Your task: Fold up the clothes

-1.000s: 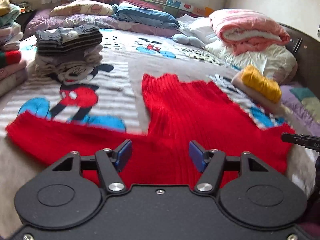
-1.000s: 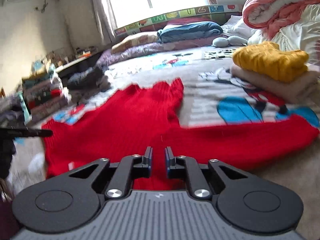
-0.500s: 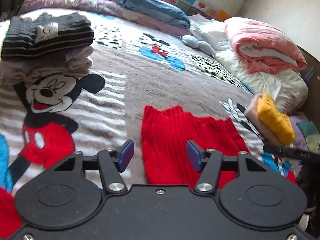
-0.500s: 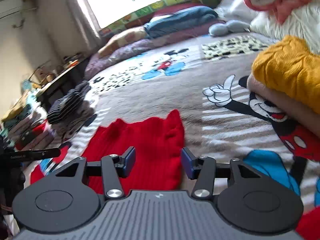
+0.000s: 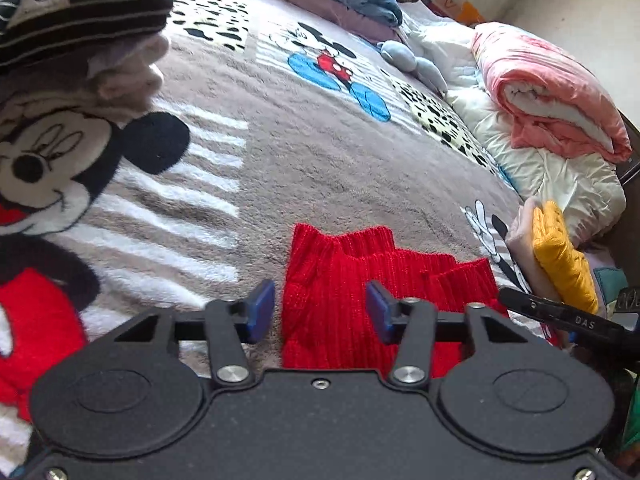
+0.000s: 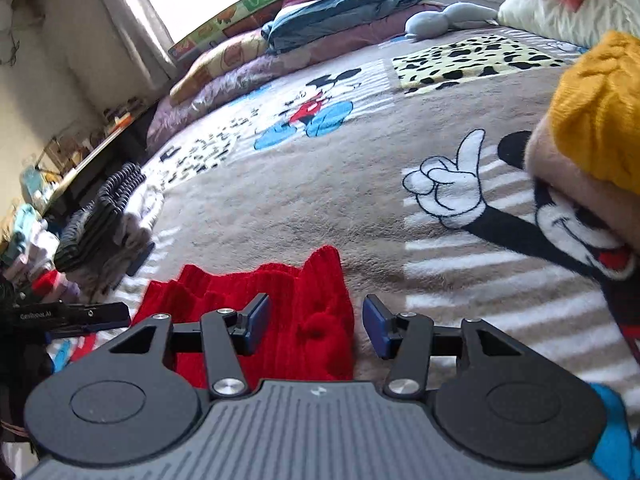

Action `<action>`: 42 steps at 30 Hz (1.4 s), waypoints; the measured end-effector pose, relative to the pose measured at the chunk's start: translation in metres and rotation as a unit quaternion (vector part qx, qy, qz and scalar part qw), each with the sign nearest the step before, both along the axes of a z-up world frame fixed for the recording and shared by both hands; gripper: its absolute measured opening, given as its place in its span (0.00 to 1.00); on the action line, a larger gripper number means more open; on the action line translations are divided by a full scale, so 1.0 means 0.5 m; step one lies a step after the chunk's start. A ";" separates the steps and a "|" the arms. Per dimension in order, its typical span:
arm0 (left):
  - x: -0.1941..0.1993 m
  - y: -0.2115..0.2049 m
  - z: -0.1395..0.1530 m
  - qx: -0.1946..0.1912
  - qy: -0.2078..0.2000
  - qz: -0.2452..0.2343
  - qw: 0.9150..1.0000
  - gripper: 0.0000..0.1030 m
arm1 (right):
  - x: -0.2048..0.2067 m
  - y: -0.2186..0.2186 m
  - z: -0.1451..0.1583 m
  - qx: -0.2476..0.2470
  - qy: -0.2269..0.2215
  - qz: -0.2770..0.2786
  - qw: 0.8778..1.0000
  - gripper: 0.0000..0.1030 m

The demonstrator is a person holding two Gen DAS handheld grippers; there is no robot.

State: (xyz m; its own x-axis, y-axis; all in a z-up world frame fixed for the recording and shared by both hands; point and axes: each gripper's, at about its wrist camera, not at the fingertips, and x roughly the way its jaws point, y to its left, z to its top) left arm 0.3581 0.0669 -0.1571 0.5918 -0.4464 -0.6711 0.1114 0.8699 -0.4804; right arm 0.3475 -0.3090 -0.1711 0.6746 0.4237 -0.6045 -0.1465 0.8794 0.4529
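A red ribbed knit sweater [image 5: 360, 280] lies flat on the Mickey Mouse blanket [image 5: 320, 140]; its far hem edge shows in both views. My left gripper [image 5: 320, 314] is open, its blue pads straddling the sweater's far left corner just above the fabric. My right gripper [image 6: 316, 326] is open over the sweater's far right corner [image 6: 316, 304], the cloth lying between the pads. Neither holds anything. The rest of the sweater is hidden under the gripper bodies.
A striped black folded stack [image 5: 76, 4] sits far left. A yellow sweater on a beige folded pile [image 5: 560, 264] sits right, close to my right gripper [image 6: 596, 128]. A pink quilt [image 5: 548, 92], white bedding and pillows lie beyond. More folded clothes stand at the left bed edge [image 6: 36, 236].
Both grippers have moved forward over the sweater to its far hem. The right gripper, shut a second ago, has opened. The left stayed open.
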 end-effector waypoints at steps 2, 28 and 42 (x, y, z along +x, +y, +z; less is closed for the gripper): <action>0.002 -0.005 -0.005 0.003 -0.002 0.000 1.000 0.15 | 0.008 0.000 -0.011 0.008 -0.001 0.001 1.000 0.46; -0.031 0.097 -0.001 -0.030 -0.031 0.110 0.993 0.27 | -0.029 -0.078 -0.044 0.045 -0.031 -0.119 0.991 0.32; 0.059 0.000 -0.025 0.009 0.013 0.063 0.998 0.14 | 0.037 0.001 -0.036 -0.036 -0.044 -0.010 0.998 0.26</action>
State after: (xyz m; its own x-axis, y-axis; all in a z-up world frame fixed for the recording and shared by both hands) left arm 0.3873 0.0667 -0.1698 0.6255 -0.3578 -0.6933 -0.0114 0.8843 -0.4667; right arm 0.3661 -0.3087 -0.1892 0.7342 0.3661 -0.5718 -0.1639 0.9129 0.3739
